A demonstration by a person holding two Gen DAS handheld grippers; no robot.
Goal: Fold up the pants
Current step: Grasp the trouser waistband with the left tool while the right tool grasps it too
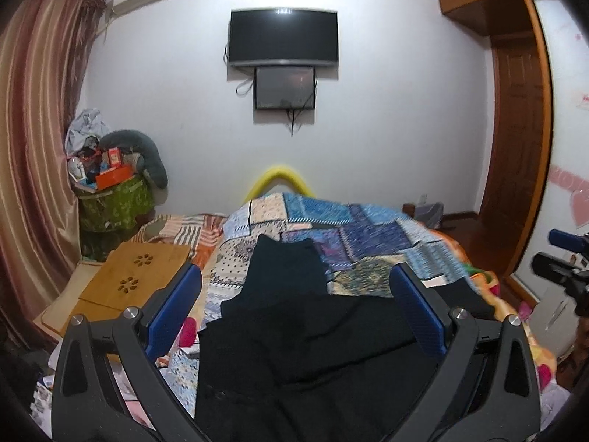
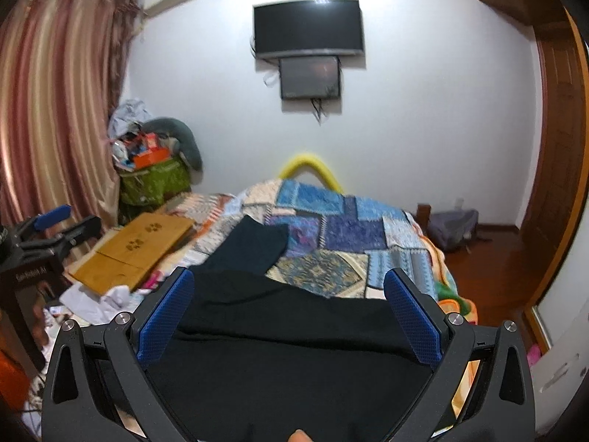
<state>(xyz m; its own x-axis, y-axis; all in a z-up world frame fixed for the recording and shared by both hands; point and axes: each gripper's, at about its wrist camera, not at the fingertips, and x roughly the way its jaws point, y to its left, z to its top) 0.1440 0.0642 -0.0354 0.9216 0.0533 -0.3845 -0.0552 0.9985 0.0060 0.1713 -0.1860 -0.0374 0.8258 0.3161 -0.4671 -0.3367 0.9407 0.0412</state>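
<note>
So far little folded: black pants (image 1: pixel 294 331) lie rumpled on the bed's patchwork quilt (image 1: pixel 368 235). Left gripper (image 1: pixel 294 291) and right gripper (image 2: pixel 289 294) hover wide, holding nothing.

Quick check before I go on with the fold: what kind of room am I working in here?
Most likely a home bedroom. The black pants lie on a bed covered by a blue patchwork quilt, a black flat-screen television hangs on the white wall, and striped pink curtains hang to the left.
</note>
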